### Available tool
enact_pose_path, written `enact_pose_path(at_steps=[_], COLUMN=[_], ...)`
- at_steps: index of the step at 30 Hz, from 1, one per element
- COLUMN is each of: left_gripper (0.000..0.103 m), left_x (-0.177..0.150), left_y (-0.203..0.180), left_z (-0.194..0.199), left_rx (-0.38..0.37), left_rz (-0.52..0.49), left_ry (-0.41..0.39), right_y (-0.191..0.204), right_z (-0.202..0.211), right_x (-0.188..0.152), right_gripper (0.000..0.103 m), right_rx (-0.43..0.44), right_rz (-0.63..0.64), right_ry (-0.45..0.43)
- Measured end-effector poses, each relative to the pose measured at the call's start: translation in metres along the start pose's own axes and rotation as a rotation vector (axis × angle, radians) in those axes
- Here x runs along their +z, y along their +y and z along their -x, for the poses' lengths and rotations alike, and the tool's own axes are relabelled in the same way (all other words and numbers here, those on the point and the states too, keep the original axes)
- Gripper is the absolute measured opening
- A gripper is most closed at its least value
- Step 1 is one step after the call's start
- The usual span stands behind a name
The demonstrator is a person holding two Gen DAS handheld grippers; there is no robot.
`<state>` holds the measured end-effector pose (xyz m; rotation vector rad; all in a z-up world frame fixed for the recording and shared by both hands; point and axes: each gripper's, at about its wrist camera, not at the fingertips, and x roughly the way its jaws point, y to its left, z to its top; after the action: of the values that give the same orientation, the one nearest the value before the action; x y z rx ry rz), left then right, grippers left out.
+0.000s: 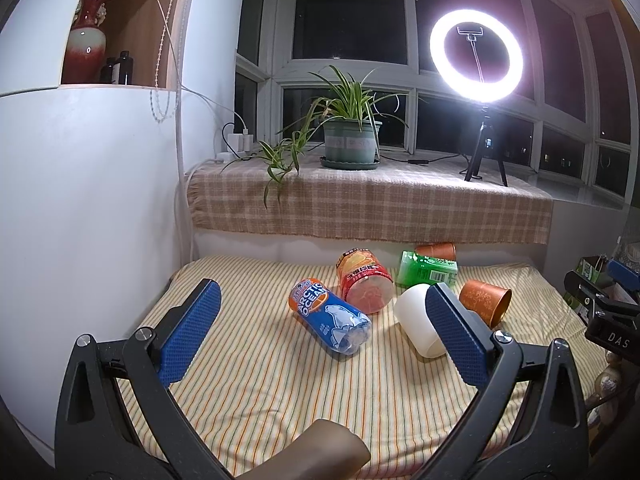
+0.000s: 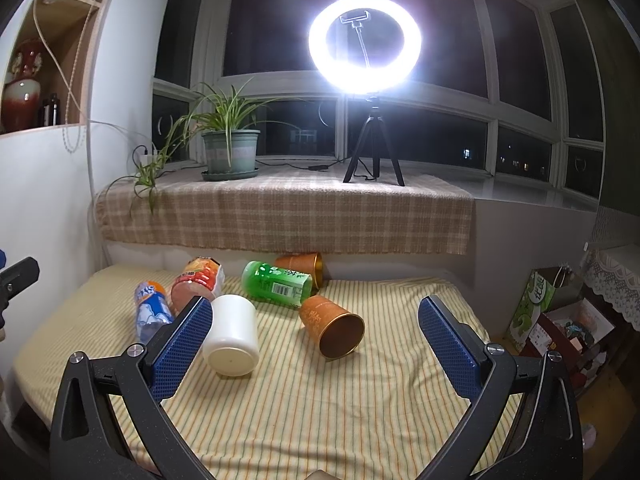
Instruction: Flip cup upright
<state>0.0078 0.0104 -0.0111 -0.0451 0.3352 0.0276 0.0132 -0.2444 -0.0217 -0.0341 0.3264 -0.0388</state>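
Observation:
Several cups lie on their sides on the striped cloth (image 2: 320,400). A white cup (image 2: 232,334) lies bottom toward me, beside my right gripper's left finger; it also shows in the left wrist view (image 1: 416,320). An orange patterned cup (image 2: 332,326) lies with its mouth toward me, also seen in the left wrist view (image 1: 486,300). A second orange cup (image 2: 302,264) lies at the back. My left gripper (image 1: 324,332) is open and empty above the cloth. My right gripper (image 2: 316,340) is open and empty.
A blue Arctic Ocean can-cup (image 1: 330,316), a red-orange printed cup (image 1: 364,280) and a green one (image 2: 278,282) lie among the others. A checked ledge (image 2: 280,212) holds a potted plant (image 2: 230,152) and a ring light (image 2: 364,46). Boxes (image 2: 560,312) stand right.

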Motion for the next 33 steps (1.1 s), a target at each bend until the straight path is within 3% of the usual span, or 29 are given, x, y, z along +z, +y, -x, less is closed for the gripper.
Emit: enact_pose_path(at_steps=[33], left_gripper=[0.103], left_x=[-0.0002], left_y=[0.0006], left_z=[-0.0005], left_rx=[-0.001], left_rz=[-0.001], left_ry=[0.005], right_y=[0.0072], right_z=[-0.0033], right_x=[-0.0019], right_gripper=[0.103], right_rx=[0.002], right_rz=[0.015], right_ry=[0.005])
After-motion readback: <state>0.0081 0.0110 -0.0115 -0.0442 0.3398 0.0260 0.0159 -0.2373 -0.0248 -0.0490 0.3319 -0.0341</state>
